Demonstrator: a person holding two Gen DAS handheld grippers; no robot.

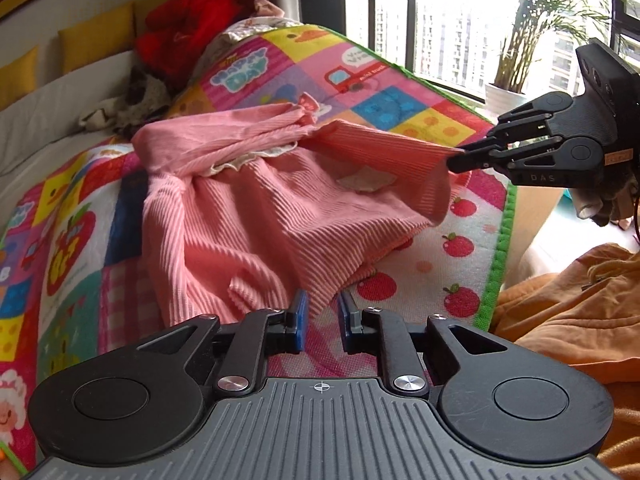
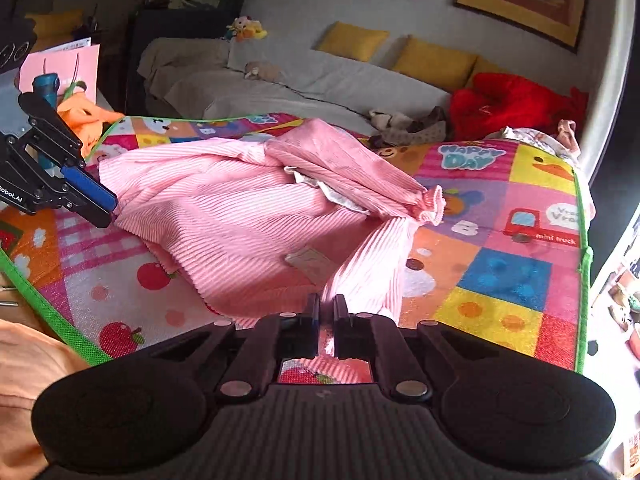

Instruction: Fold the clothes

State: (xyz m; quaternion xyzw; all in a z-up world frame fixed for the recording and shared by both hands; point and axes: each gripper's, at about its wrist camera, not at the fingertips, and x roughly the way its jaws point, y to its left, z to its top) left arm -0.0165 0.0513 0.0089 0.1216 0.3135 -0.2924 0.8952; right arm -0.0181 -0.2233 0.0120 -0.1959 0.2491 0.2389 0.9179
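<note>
A pink ribbed child's garment [image 1: 256,208] lies crumpled on the colourful play mat [image 1: 80,240]; it also shows in the right wrist view [image 2: 240,216]. My right gripper [image 2: 327,312] is shut on a pink sleeve [image 2: 372,252] and holds it lifted; in the left wrist view it shows at the right [image 1: 456,160], pinching the sleeve end [image 1: 400,156]. My left gripper [image 1: 323,308] is open at the garment's near hem, the fabric edge just between its blue pads [image 1: 299,312]. In the right wrist view it shows at the left [image 2: 104,208].
An orange garment [image 1: 568,312] lies at the right, beyond the mat's green edge. A red cloth [image 1: 188,28] and other clothes are piled at the mat's far end. A grey sofa [image 2: 304,80] with yellow cushions runs behind. A window and a potted plant [image 1: 520,40] stand to the right.
</note>
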